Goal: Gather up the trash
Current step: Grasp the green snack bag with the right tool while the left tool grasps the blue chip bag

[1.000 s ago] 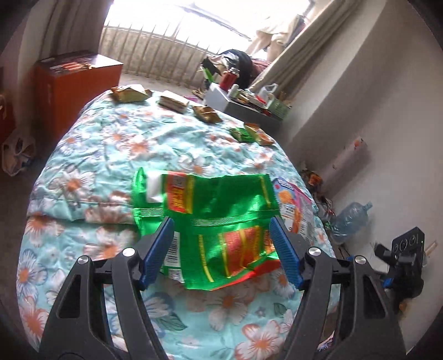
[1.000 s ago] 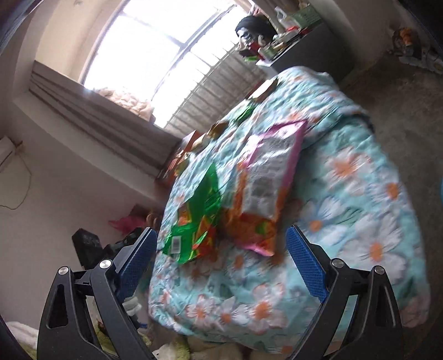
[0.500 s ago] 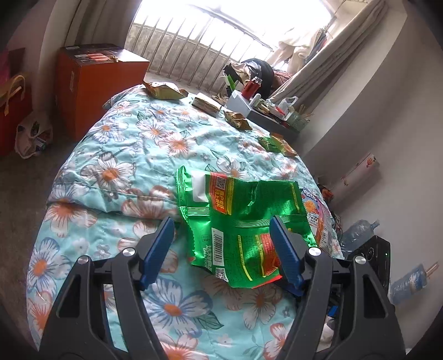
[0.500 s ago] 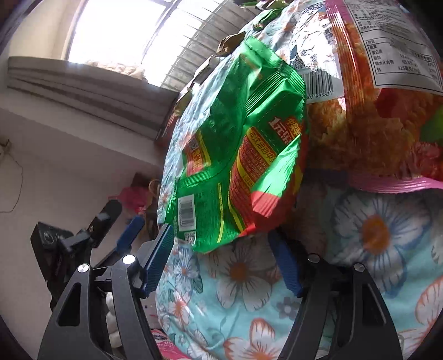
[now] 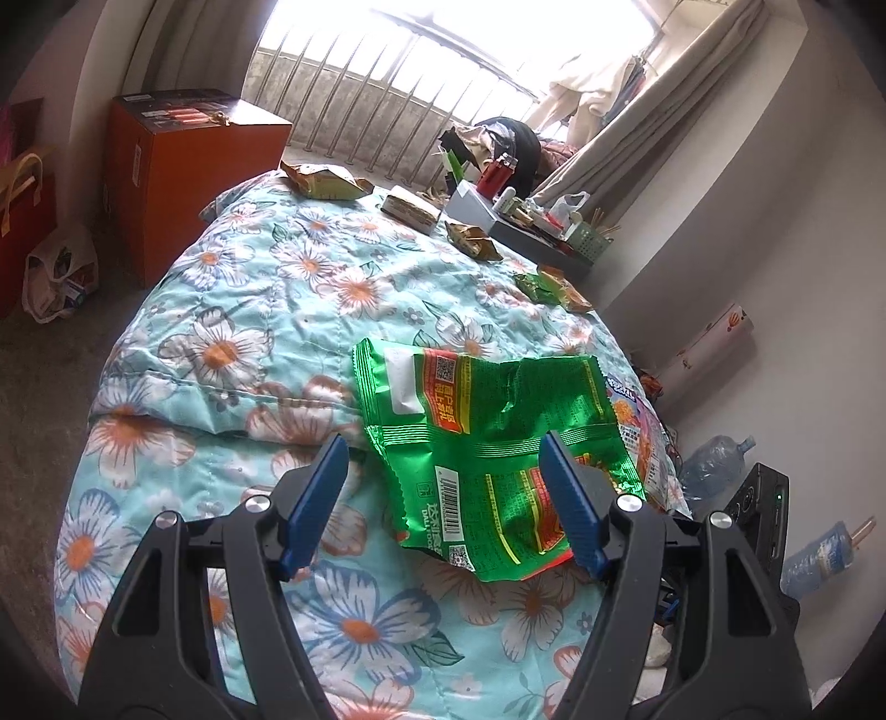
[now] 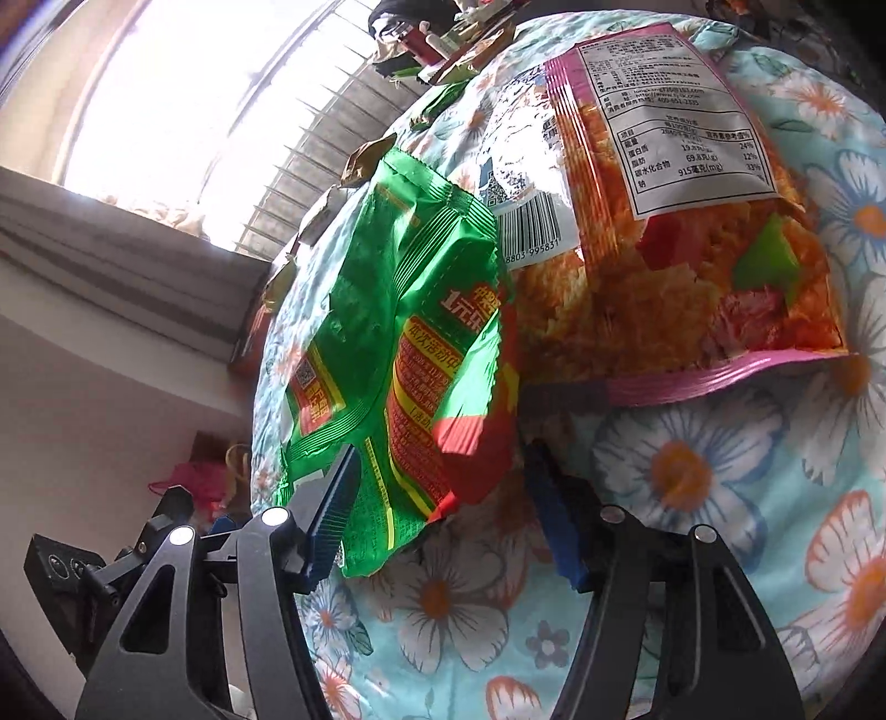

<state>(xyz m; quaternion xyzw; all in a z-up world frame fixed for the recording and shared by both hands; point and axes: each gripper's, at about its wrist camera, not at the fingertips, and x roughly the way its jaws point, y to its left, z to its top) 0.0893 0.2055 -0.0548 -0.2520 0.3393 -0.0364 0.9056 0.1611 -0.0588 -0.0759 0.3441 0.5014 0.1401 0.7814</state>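
Closing right tongs [image 6: 437, 482] straddle green wrapper's [image 6: 398, 354] corner, not yet pinching; slick foil may slide out. Left tongs [image 5: 443, 487] wide, empty.

Blown-out window [image 5: 443, 50] glare, sharp daylight, fisheye-curved dark corners

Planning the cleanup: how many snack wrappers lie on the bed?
6, maybe more hidden: green wrapper nearest, pink bag beside it, green-orange one at the right edge, and three brownish ones at the far end.
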